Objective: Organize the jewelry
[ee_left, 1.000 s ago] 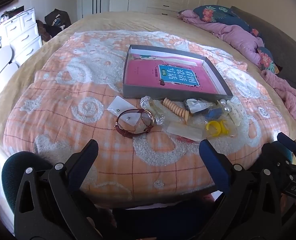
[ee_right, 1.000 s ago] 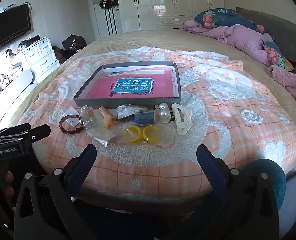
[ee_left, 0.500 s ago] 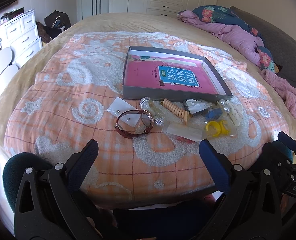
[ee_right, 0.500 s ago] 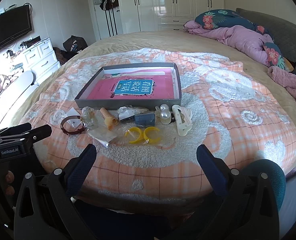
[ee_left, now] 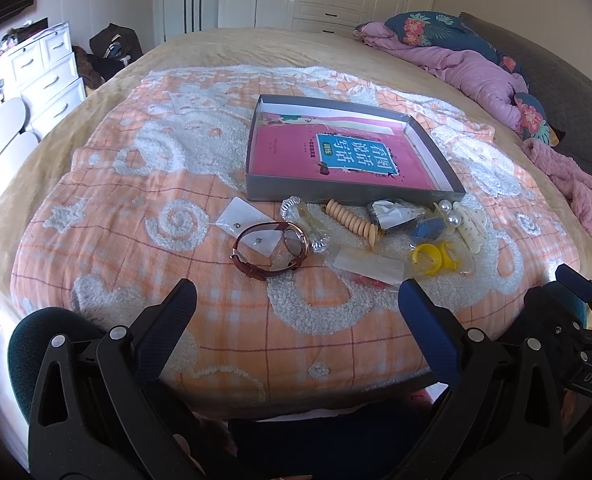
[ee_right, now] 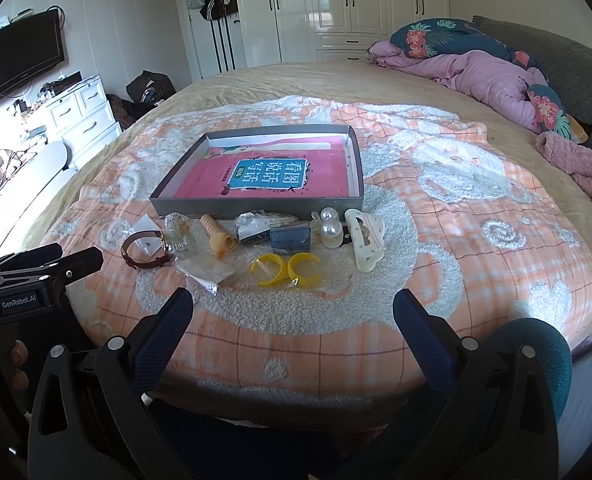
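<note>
Jewelry (ee_left: 371,232) scattered, maroon watch (ee_left: 270,250), yellow rings (ee_left: 431,257)

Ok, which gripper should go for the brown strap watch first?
Left, probably. The watch lies just ahead of the open left gripper; for the right gripper it sits far to the left.

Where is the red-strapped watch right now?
The watch lies on the orange blanket, at the left end of the jewelry row in front of the gray box, beside a clear crystal piece; both views show it.
</note>
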The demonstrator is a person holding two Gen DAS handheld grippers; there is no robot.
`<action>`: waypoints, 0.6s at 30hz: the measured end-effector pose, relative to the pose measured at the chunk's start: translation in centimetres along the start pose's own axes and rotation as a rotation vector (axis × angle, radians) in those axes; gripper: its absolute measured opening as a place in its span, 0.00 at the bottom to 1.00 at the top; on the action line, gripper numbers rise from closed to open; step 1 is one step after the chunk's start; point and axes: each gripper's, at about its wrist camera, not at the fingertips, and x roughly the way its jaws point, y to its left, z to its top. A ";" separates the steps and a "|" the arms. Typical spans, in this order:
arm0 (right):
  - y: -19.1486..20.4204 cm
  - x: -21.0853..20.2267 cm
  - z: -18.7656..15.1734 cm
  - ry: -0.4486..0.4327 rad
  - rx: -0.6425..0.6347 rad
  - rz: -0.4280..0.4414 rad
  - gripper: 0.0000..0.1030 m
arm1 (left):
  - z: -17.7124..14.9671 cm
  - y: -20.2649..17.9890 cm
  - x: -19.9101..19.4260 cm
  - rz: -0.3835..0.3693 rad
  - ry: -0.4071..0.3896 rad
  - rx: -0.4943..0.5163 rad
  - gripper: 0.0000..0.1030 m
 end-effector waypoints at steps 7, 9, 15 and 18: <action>0.2 0.3 0.0 0.002 0.000 0.001 0.96 | 0.1 0.0 0.0 0.000 -0.001 0.001 0.92; 0.2 0.1 0.1 0.004 -0.001 0.003 0.96 | 0.0 0.0 0.0 0.002 -0.001 0.001 0.92; -0.2 0.5 0.0 0.016 0.000 0.010 0.96 | 0.3 0.5 0.6 0.004 0.012 -0.002 0.92; -0.3 0.8 0.1 0.024 -0.001 0.014 0.96 | 0.6 0.7 0.9 0.008 0.014 -0.003 0.92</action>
